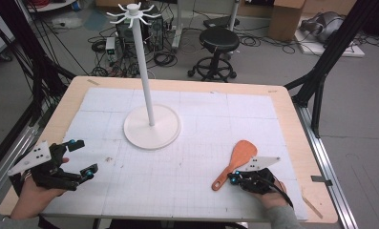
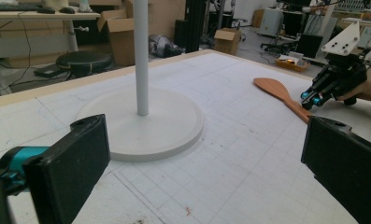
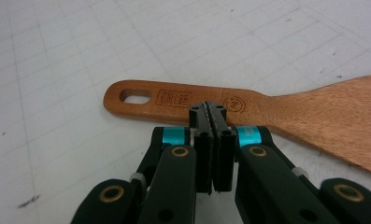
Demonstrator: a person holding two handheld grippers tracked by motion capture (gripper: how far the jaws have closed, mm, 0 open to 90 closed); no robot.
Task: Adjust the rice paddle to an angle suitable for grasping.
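At the near left corner of the table, my left hand lies low, its left gripper aimed toward the white stand, jaws wide apart around nothing. At the near right, my right hand reaches in from the near edge; the right gripper has its jaws pressed together, tips right at the handle of the wooden spatula, which lies flat, not clamped.

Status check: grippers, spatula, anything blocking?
Left gripper open, idle. Right gripper shut, empty, tips at wooden spatula handle. Spatula flat on mat; white stand well clear.
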